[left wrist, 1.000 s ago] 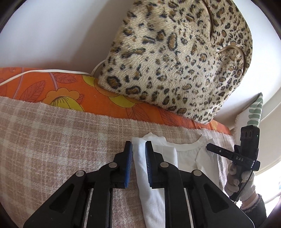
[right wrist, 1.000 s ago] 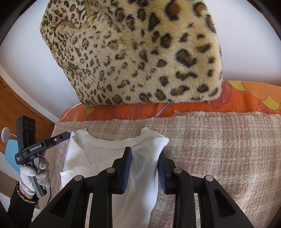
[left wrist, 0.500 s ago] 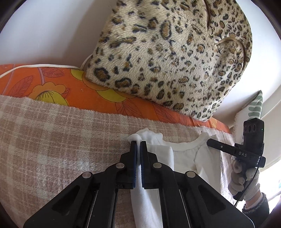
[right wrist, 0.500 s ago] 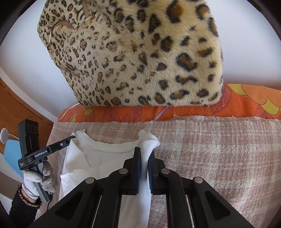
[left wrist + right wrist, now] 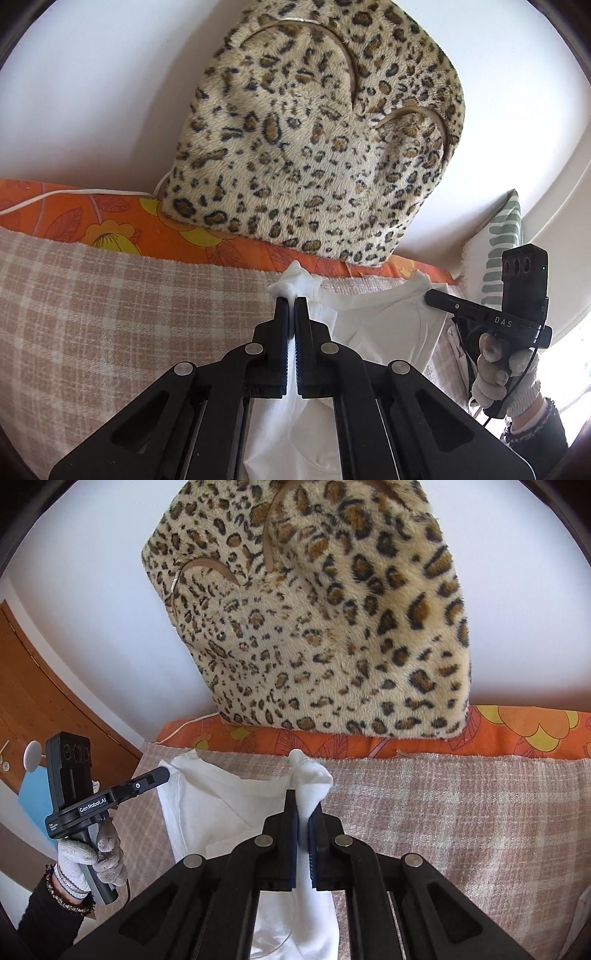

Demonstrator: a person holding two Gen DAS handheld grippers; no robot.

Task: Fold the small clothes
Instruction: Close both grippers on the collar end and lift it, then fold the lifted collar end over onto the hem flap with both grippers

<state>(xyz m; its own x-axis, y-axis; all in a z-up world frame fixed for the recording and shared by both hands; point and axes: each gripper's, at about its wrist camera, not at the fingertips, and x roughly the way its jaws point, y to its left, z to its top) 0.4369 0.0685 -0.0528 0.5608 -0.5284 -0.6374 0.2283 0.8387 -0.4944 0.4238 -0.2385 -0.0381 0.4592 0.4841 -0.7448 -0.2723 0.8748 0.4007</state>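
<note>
While both jaws pinch its shoulders, left gripper (image 5: 291,306) and right gripper (image 5: 302,805) hold small white cotton shirt (image 5: 221,812) above checked beige blanket (image 5: 443,812).

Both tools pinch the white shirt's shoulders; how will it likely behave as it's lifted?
The white shirt is probably floppy: fabric bunches above the right tool and left tool, so it should sag between them. It looks thin and light. The checked blanket looks coarse and may drag the hem.

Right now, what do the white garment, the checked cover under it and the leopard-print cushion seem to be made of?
White garment: thin matte knit, probably cotton; it drapes and bunches softly.
Checked cover: coarse woven cloth, visible weave, frayed top edge.
Leopard-print cushion: plush, likely synthetic; fuzzy pile.
</note>
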